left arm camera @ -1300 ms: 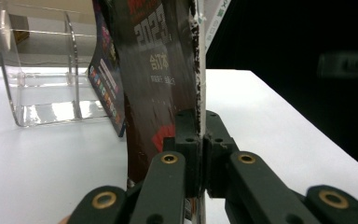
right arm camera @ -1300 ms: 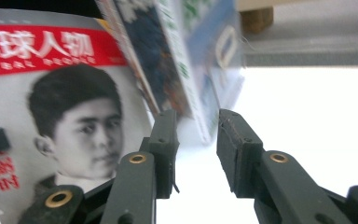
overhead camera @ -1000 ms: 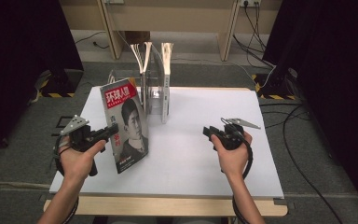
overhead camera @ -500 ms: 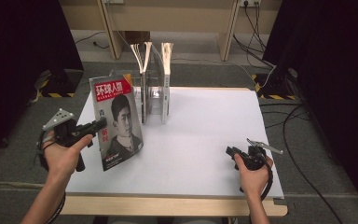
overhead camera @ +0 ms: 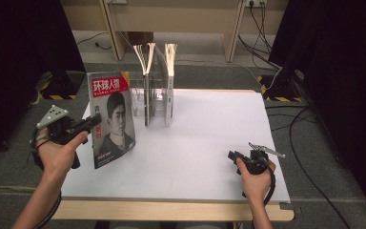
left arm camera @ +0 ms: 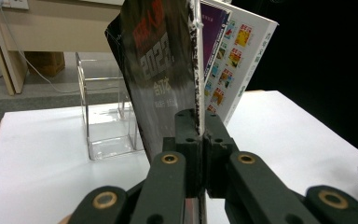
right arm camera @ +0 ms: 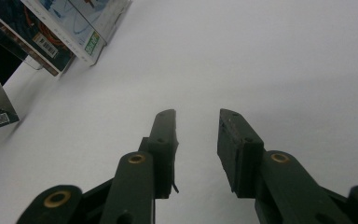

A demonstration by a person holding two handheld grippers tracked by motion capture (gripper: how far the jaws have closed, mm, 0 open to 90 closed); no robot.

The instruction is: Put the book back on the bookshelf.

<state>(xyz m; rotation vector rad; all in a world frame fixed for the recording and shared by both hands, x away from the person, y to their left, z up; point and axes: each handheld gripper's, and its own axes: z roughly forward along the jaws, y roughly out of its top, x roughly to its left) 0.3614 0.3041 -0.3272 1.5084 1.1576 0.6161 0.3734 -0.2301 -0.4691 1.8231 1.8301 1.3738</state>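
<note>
Near edge: a pale wooden table lip point(overhead camera: 171, 211) borders the white, matte, rectangular table top point(overhead camera: 205, 143).

Near right: the right gripper point(overhead camera: 232, 155), black, held low over the white surface in the person's right hand point(overhead camera: 256, 177). The right gripper view shows its two jaws standing apart with only bare white table between them, brass-coloured rivets on the linkage arms.

Near left: the left gripper point(overhead camera: 95, 121), black with a grey three-cornered plate on top, held in the person's left hand point(overhead camera: 57, 152). Its jaws are clamped tight on the left edge of a glossy magazine with a red masthead and a portrait cover point(overhead camera: 112, 119).

Magazine: upright, tilted slightly, at the left side of the table, its lower edge just above or at the surface; which, the pictures do not settle. The high view gives the front cover: white Chinese characters on a red band, small lettering at lower left too small to read. The left gripper view gives what the high view hides: the spine edge-on between the pads, a dark cover printed "2023", and a back page of small coloured picture panels.

Middle far: a clear acrylic file rack with upright dividers point(overhead camera: 158, 102), holding several thin magazines standing on edge point(overhead camera: 170, 71), pages fanned at the top. The right gripper view adds barcodes on their lower corners.

Far: grey carpet floor point(overhead camera: 209, 76) with black cables, and pale wooden furniture legs point(overhead camera: 233, 28).
</note>
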